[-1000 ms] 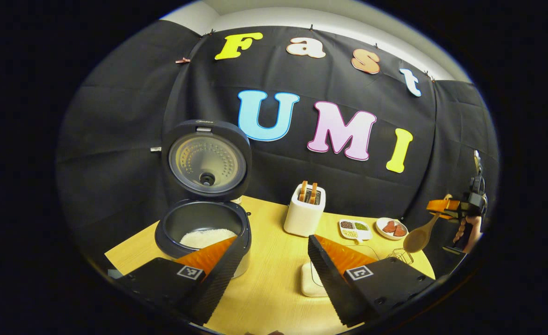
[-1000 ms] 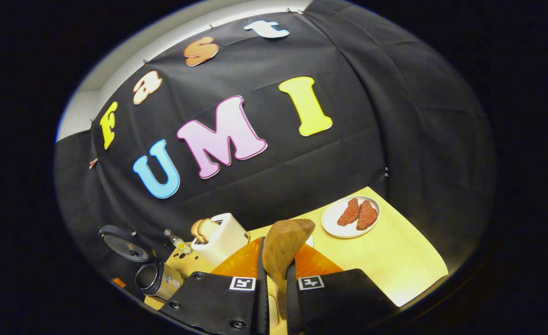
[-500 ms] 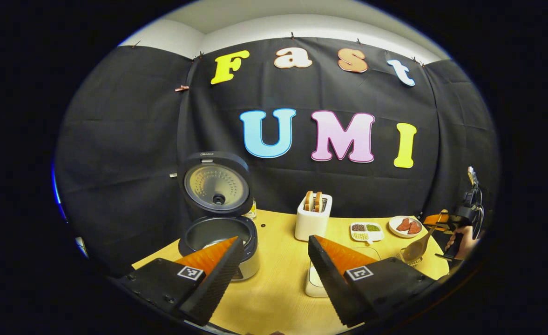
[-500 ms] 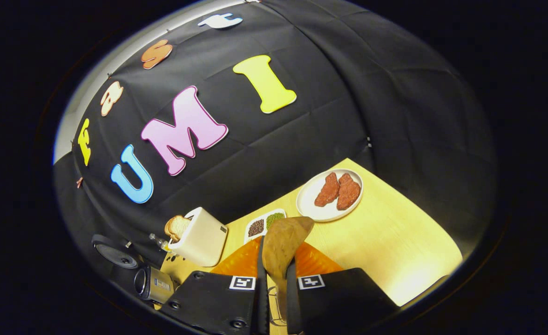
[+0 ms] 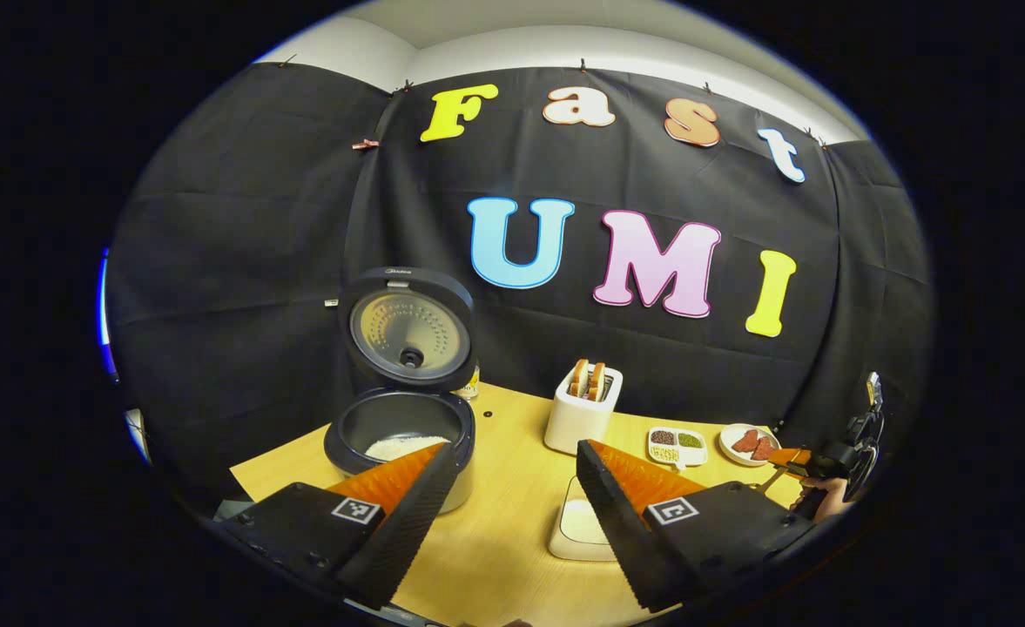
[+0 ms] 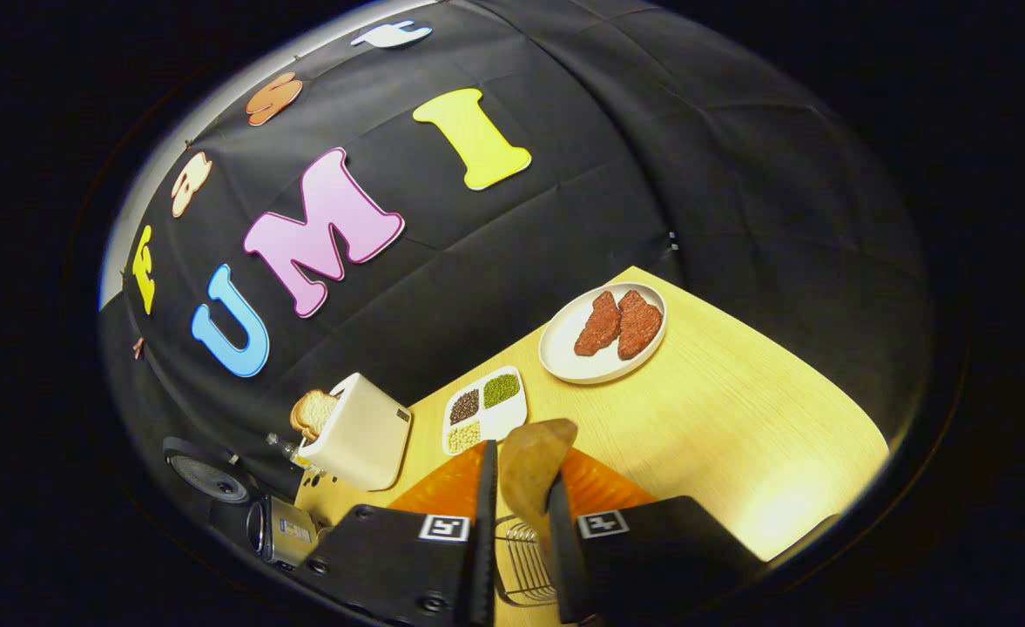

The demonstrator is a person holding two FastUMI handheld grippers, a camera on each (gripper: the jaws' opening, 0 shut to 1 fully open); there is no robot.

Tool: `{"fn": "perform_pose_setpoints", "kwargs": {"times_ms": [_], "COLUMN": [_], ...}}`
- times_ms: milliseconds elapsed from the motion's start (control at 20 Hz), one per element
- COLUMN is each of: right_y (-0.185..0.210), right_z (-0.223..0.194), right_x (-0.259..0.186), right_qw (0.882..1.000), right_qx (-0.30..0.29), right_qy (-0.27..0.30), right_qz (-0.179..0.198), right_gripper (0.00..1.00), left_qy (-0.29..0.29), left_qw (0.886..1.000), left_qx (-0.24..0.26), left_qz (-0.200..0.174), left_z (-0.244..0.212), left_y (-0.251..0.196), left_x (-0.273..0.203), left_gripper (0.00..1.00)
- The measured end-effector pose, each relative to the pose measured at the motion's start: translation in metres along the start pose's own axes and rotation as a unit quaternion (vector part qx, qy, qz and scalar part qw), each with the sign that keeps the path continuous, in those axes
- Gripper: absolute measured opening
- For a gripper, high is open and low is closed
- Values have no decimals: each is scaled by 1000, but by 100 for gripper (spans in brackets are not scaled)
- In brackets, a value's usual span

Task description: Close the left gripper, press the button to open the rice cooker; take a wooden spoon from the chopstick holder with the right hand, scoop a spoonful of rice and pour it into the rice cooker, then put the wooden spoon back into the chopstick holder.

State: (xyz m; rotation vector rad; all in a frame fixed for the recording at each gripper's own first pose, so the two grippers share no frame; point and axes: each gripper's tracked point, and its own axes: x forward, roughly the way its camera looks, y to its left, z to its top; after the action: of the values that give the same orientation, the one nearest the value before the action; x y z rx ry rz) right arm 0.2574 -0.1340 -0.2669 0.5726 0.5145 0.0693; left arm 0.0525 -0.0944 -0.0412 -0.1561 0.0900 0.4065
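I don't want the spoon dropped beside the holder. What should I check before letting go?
1. Right tongs shut on the wooden spoon: ok.
2. Chopstick holder lined up below the spoon: ok, its wire rim shows between the fingers.
3. Spoon handle down inside the holder: cannot tell, the fingers hide its end.
4. Rice in the rice cooker, lid up: ok.
5. Left tongs open and holding nothing: ok.
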Motion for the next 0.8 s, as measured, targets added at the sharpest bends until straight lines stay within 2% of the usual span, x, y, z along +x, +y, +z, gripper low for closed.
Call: {"fn": "perform_pose_setpoints", "kwargs": {"times_ms": [200, 400, 500, 600, 700, 800], "right_y": [5, 8, 7, 3, 1, 3], "right_z": [11, 33, 41, 38, 31, 23], "right_x": [-31, -75, -92, -108, -122, -133], "right_qw": [999, 992, 986, 984, 983, 981], "right_qx": [-32, -99, -132, -140, -149, -165], "right_qy": [-26, -77, -96, -96, -92, -87], "right_qz": [-8, -20, -30, -45, -56, -60], "right_gripper": [98, 98, 98, 98, 98, 98], "left_qy": [-12, -32, -34, -41, -39, -46], "left_qw": [1000, 999, 998, 996, 996, 996], "left_qx": [9, -4, -1, -10, -17, -3], "left_qz": [6, 18, 58, 77, 79, 79], "left_z": [32, 85, 105, 126, 139, 160], "left_y": [28, 68, 101, 121, 135, 150], "left_x": [15, 36, 50, 61, 77, 93], "left_gripper": [96, 95, 95, 96, 95, 95]}}
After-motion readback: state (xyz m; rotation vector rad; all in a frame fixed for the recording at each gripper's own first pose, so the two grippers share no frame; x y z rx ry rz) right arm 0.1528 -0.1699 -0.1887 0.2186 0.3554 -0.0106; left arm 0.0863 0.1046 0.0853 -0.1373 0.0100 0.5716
